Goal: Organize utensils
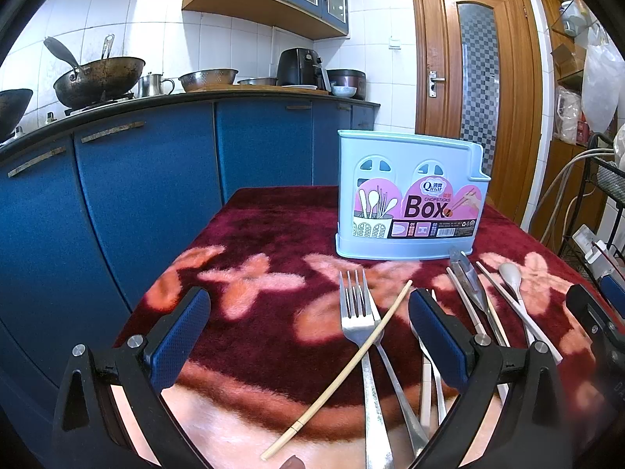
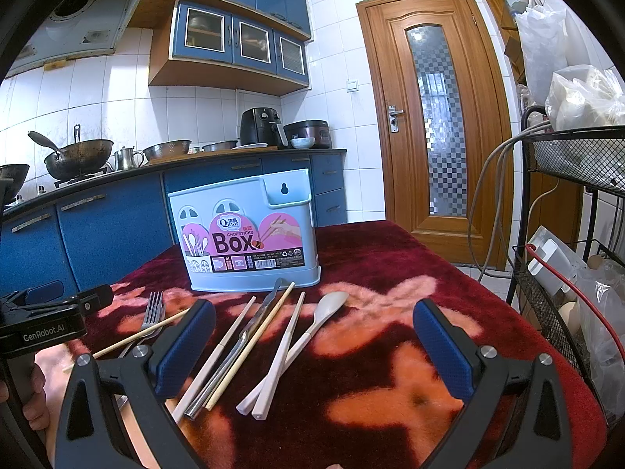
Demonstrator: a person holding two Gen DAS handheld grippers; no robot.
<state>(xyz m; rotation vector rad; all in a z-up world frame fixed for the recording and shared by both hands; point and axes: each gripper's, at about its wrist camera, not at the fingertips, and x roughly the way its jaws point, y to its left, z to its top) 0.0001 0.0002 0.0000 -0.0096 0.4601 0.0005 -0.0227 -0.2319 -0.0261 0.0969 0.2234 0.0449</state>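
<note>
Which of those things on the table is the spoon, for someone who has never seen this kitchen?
Start at the pale blue chopsticks box standing on the dark red flowered cloth. Just in front of it, utensils lie fanned out; the spoon is the rightmost one. It alone has a rounded grey-white bowl, while its neighbours are straight chopsticks.

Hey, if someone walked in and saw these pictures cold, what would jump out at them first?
Probably the pale blue chopsticks box with its pink label, upright at the back of the red flowered cloth. Next, the loose utensils in front of it: forks crossed by a bamboo chopstick, and further right a white spoon. Both grippers, left and right, hang open over them, holding nothing.
</note>
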